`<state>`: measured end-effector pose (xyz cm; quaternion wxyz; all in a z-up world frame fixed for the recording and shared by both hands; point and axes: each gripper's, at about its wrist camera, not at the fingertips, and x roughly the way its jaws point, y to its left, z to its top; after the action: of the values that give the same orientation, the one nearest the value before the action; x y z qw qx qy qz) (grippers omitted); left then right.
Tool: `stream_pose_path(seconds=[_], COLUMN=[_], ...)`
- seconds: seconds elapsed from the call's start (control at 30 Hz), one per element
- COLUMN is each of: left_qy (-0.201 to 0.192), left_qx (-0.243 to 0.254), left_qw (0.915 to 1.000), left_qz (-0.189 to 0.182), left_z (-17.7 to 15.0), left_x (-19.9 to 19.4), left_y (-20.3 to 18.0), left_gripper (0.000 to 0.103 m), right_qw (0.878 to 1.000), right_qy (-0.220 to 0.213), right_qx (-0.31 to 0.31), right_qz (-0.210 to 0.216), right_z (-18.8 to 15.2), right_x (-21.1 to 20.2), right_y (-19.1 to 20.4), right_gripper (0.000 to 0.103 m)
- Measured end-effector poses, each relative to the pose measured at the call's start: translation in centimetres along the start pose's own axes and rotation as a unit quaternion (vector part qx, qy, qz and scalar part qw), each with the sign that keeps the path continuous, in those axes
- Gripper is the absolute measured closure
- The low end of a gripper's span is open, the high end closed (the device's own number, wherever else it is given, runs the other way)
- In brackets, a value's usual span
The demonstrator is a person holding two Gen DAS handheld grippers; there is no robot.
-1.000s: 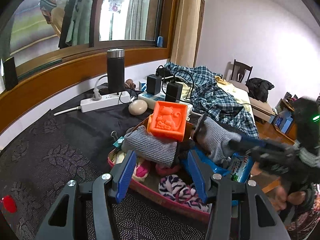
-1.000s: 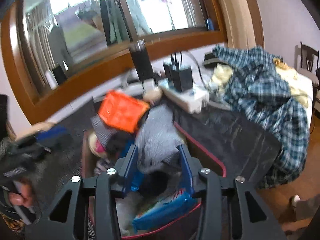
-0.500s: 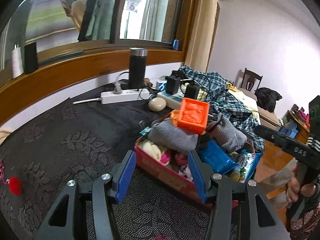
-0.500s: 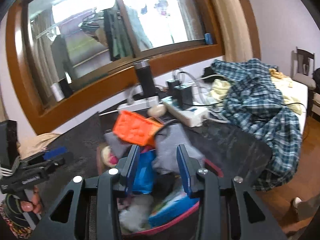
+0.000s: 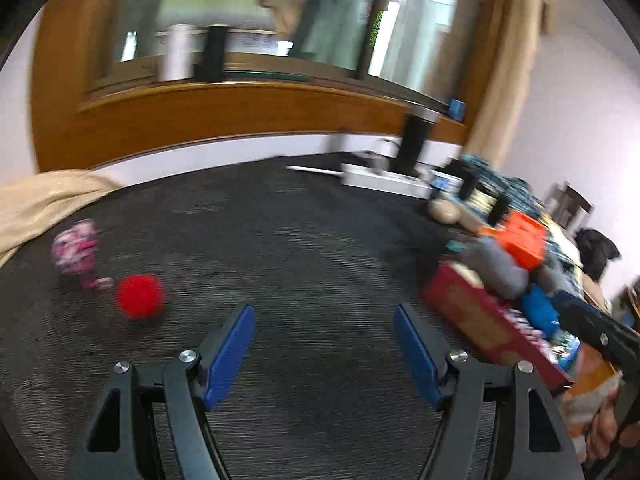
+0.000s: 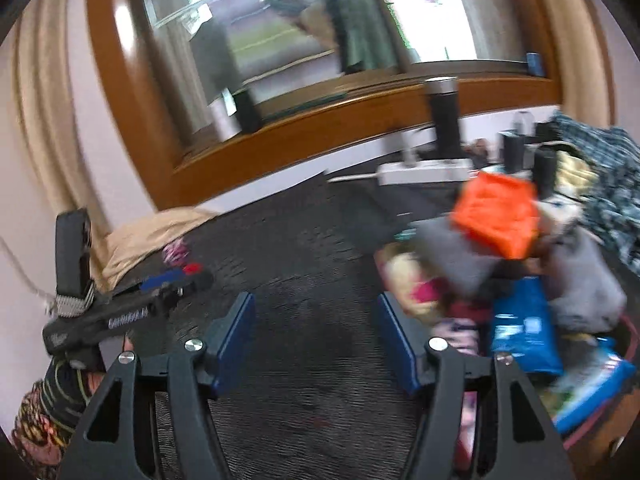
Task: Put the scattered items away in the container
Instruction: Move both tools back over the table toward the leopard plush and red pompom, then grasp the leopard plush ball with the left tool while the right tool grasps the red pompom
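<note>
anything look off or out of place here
Yes. A red ball and a pink patterned bundle lie loose on the dark cloth, far from the box. The box is overfilled: an orange block sits tilted atop the heap.

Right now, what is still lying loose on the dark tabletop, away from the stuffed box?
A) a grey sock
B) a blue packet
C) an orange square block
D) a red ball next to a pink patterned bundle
D: the red ball and the pink patterned bundle lie on the table, far left of the box, ahead of the open left claw.
</note>
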<state>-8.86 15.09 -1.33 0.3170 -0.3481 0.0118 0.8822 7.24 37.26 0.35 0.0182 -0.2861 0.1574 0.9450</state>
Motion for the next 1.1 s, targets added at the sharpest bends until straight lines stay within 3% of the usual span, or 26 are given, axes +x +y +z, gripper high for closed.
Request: stream_pose_path(seconds=[0.13, 0.2, 0.4, 0.73, 0.77, 0.8, 0.87, 1.1], left_qy=[-0.006, -0.012, -0.025, 0.033, 0.043, 0.054, 0.062, 0.032], left_qx=[-0.038, -0.057, -0.088, -0.059, -0.062, -0.066, -0.077, -0.087], left_qw=[0.9978, 0.9940, 0.9821, 0.9852, 0.9852, 0.9849, 0.9845, 0.9861], left_qz=[0.054, 0.092, 0.165, 0.157, 0.154, 0.151, 0.145, 0.138], left_z=[0.2, 0.5, 2.4, 4.6, 4.7, 4.8, 4.7, 4.2], left_x=[-0.6, -0.6, 1.2, 8.9, 9.4, 9.9, 10.3, 8.5], left_y=[6.5, 9.9, 18.1, 22.1, 22.3, 22.5, 23.0, 22.9], left_gripper=[0.029, 0.014, 0.014, 0.014, 0.031, 0.054, 0.057, 0.057], right_qw=[0.999, 0.998, 0.995, 0.991, 0.990, 0.990, 0.988, 0.978], right_qy=[0.026, 0.037, 0.071, 0.101, 0.103, 0.105, 0.112, 0.138], right_qx=[-0.021, -0.027, -0.042, -0.067, -0.070, -0.073, -0.078, -0.114], right_qz=[0.026, 0.035, 0.054, 0.057, 0.058, 0.059, 0.067, 0.105], right_z=[-0.3, -0.5, -0.6, -0.1, 0.0, 0.1, 0.3, 0.1], right_x=[3.1, 4.4, 8.2, 12.8, 13.3, 13.7, 14.8, 18.0], right_y=[3.1, 4.2, 6.8, 9.2, 9.5, 9.8, 10.5, 14.1], right_gripper=[0.036, 0.036, 0.036, 0.036, 0.036, 0.036, 0.036, 0.036])
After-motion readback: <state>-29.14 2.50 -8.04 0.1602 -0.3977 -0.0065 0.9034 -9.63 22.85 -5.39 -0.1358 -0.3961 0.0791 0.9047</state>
